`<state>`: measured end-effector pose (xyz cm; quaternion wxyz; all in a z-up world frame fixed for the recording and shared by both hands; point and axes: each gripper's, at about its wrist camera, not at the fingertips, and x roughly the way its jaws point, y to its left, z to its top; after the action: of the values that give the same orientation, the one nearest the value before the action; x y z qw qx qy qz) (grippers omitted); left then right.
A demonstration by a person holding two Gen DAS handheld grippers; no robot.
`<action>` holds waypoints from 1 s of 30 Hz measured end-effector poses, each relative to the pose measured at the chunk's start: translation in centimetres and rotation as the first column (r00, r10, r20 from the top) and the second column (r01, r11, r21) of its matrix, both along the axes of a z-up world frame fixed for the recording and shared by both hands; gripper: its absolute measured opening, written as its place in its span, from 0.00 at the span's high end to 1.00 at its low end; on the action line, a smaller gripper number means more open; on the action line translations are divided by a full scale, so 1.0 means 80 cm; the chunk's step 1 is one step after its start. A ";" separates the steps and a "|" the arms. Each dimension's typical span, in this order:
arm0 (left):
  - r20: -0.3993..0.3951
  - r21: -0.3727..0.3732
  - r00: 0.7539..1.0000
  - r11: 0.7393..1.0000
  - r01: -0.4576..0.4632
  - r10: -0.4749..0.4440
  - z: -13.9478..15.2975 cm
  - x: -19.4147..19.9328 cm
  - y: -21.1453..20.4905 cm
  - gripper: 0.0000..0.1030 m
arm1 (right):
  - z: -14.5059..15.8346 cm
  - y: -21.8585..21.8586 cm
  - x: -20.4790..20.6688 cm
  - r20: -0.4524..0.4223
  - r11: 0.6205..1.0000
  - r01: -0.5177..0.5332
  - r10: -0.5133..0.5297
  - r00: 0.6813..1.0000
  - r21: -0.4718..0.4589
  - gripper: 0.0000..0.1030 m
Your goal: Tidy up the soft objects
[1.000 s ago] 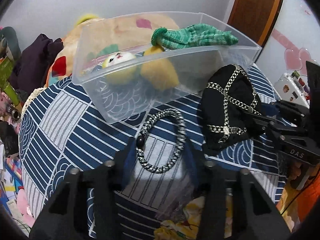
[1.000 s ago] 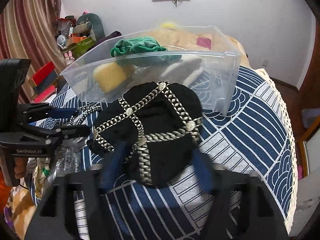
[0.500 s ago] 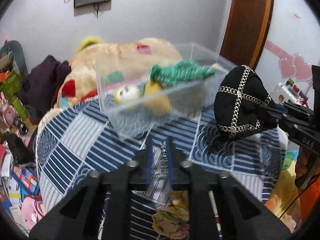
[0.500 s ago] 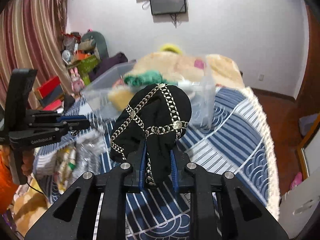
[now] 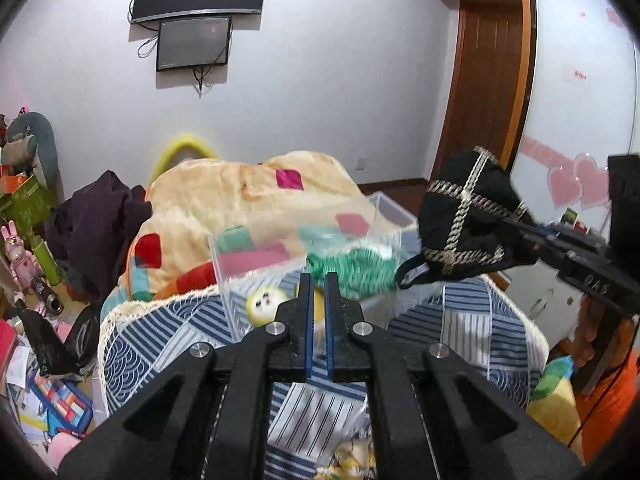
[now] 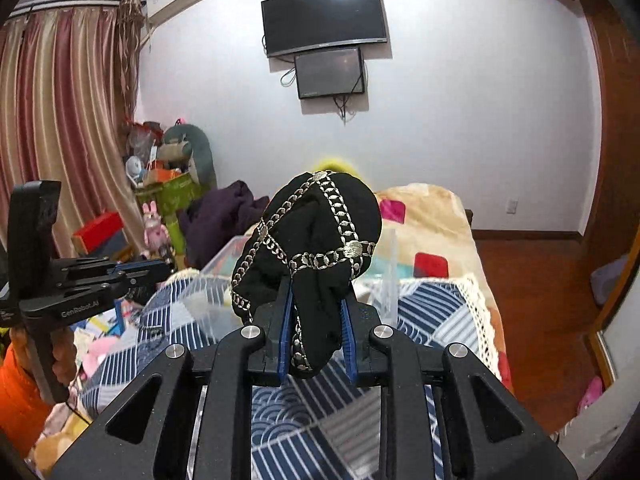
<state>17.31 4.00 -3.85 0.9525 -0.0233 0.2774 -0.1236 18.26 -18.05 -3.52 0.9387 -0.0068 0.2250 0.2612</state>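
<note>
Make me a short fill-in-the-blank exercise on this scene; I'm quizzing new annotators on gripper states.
1. The right gripper is shut on the black ____ with chain trim.
2. The green knit item lies in the clear plastic ____.
3. The hat hangs ____ the striped bedspread, not on it.

Missing words: hat; bin; above

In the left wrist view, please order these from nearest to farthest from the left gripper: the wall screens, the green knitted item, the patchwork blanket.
1. Green knitted item: in the clear bin, just beyond the left gripper, slightly right.
2. Patchwork blanket: behind the bin, mostly left.
3. Wall screens: high on the far wall, left.
</note>
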 end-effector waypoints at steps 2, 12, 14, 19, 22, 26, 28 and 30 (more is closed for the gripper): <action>0.010 -0.007 1.000 1.000 -0.001 0.001 0.008 0.007 0.003 0.97 | -0.001 0.006 0.010 -0.002 1.000 0.004 -0.004 1.000 0.001 0.82; -0.041 -0.044 0.999 0.999 -0.003 0.001 -0.003 0.065 0.003 0.97 | -0.016 0.033 0.053 -0.067 1.000 -0.001 0.001 0.998 0.009 0.82; -0.076 -0.029 0.997 1.000 -0.005 0.003 -0.019 0.077 -0.002 0.96 | -0.025 0.039 0.066 -0.097 1.000 -0.006 0.006 0.995 0.005 0.82; -0.134 0.004 0.991 1.000 -0.005 0.006 -0.046 0.088 -0.009 0.90 | -0.054 0.059 0.084 -0.168 0.998 -0.023 0.013 0.986 -0.057 0.80; -0.134 0.019 0.991 1.000 -0.014 0.017 -0.050 0.084 -0.008 0.76 | -0.069 0.069 0.087 -0.191 0.994 -0.029 0.008 0.982 -0.108 0.75; -0.116 0.029 0.992 0.998 -0.049 0.052 -0.046 0.061 0.005 0.50 | -0.066 0.060 0.077 -0.175 0.992 0.002 -0.023 0.984 -0.123 0.60; -0.111 0.029 0.992 0.998 -0.055 0.057 -0.041 0.045 0.016 0.44 | -0.059 0.052 0.071 -0.162 0.992 0.008 -0.028 0.986 -0.123 0.44; -0.109 0.034 0.992 0.997 -0.066 0.069 -0.036 0.025 0.031 0.43 | -0.050 0.044 0.061 -0.129 0.992 0.014 -0.031 0.991 -0.127 0.35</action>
<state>19.34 6.50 -6.73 0.9395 -0.0250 0.3307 -0.0856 23.12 -14.50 -7.51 0.9225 -0.0465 0.3021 0.2358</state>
